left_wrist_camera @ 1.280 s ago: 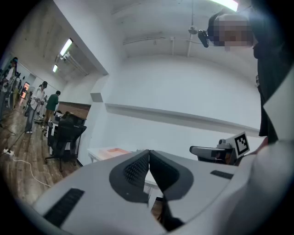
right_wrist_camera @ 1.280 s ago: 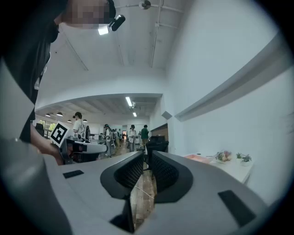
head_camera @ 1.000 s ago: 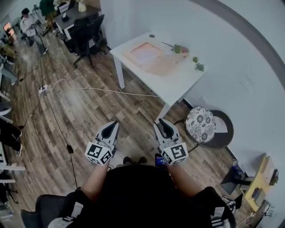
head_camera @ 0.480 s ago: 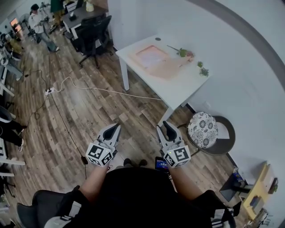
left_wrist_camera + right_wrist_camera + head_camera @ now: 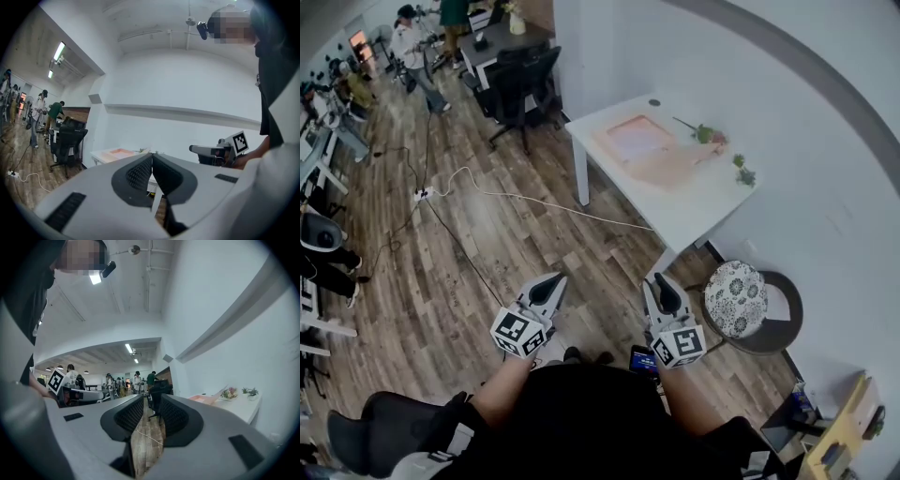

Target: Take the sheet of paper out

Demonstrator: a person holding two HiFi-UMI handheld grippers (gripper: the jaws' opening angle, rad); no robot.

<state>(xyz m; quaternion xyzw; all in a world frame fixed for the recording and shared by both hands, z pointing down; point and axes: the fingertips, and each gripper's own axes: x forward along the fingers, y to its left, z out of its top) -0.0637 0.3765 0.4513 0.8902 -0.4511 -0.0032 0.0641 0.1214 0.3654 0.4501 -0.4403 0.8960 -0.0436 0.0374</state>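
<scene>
A pink-orange folder with a pale sheet lies flat on the white table, well ahead of me across the wood floor. It also shows as a thin pink strip in the left gripper view and at the table's edge in the right gripper view. Both grippers are held level in front of my body, far short of the table. My left gripper is shut, pads touching, nothing between them. My right gripper has a clear gap; its jaws are closing on nothing.
Small plants stand on the table's far side by the wall. A round patterned stool sits right of my right gripper. A black office chair and a white cable lie ahead left. People stand far back.
The head view has swung, so the table and stool sit further right and lower in the picture. Both grippers keep their pose in front of me.
</scene>
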